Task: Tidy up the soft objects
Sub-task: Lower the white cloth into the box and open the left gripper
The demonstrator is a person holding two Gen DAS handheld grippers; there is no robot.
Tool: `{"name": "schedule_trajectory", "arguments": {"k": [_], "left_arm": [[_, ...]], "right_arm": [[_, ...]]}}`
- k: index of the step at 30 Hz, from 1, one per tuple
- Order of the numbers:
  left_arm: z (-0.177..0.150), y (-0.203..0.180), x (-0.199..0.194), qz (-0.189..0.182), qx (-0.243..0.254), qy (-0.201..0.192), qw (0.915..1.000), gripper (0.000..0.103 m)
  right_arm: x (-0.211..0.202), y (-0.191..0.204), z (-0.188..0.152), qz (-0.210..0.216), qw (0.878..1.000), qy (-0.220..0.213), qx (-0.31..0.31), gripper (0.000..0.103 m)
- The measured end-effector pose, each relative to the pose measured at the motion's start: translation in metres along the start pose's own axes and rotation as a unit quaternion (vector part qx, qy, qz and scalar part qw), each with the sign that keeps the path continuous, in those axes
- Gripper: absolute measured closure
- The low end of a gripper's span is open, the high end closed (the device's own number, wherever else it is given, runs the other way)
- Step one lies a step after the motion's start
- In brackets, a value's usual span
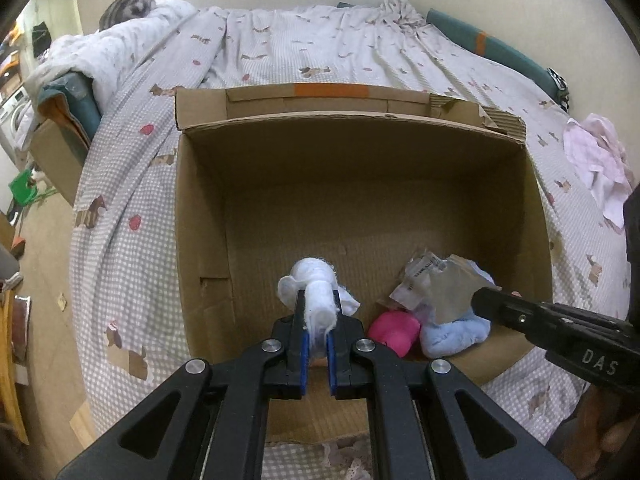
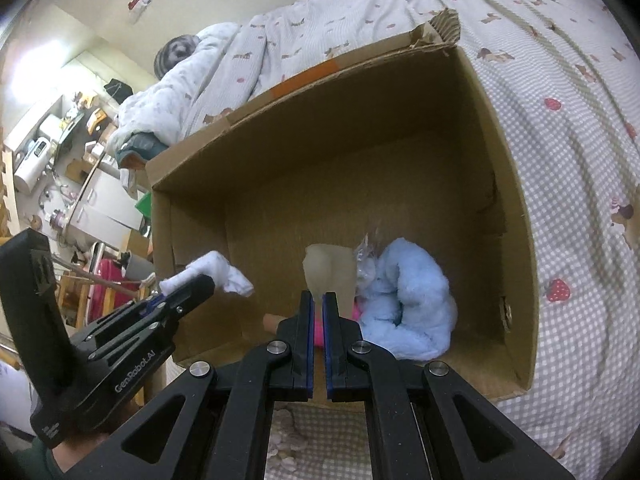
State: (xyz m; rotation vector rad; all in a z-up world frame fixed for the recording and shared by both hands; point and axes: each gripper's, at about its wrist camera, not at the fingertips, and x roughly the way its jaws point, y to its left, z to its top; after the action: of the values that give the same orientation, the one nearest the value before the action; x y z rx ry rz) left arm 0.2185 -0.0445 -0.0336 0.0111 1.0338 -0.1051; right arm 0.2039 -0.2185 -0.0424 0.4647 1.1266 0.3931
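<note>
A large open cardboard box (image 1: 200, 216) (image 2: 516, 184) sits on the bed. My left gripper (image 1: 318, 304) is shut on a white sock (image 1: 316, 284) and holds it over the box's near side; the sock also shows in the right wrist view (image 2: 216, 270). My right gripper (image 2: 319, 300) is shut on a translucent plastic packet (image 2: 330, 270), seen as a silvery packet (image 1: 452, 288) in the left wrist view. In the box's near right corner lie a light blue fluffy cloth (image 2: 408, 300) (image 1: 456, 334) and a pink soft item (image 1: 394, 332).
The bed has a checked sheet with dog prints (image 1: 120, 184). A pink-white garment (image 1: 596, 160) lies on the bed right of the box. A rumpled duvet (image 1: 108, 52) and a grey pillow are at the far left. Cluttered room floor lies left of the bed.
</note>
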Motion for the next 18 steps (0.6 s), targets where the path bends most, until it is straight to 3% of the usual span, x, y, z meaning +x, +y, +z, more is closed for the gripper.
{"name": "schedule_trajectory", "arguments": {"k": [10,13,16,18], "left_arm": [[0.0,0.004,-0.001,0.0,-0.013,-0.005,0.9999,0.095],[-0.001,0.005,0.0,-0.006,-0.014,0.001,0.9999,0.089],[-0.001,0.004,0.0,-0.004,-0.011,0.0,0.9999,0.078],[-0.001,0.003,-0.002,-0.003,-0.011,-0.004,0.9999,0.058]], "right_arm": [[0.01,0.001,0.004,-0.016,1.0,0.011,-0.005,0.097],[0.012,0.0,0.004,-0.019,1.0,0.014,-0.003,0.097],[0.012,-0.001,0.005,-0.022,1.0,0.012,-0.002,0.097],[0.012,-0.002,0.006,-0.023,1.0,0.011,0.001,0.097]]}}
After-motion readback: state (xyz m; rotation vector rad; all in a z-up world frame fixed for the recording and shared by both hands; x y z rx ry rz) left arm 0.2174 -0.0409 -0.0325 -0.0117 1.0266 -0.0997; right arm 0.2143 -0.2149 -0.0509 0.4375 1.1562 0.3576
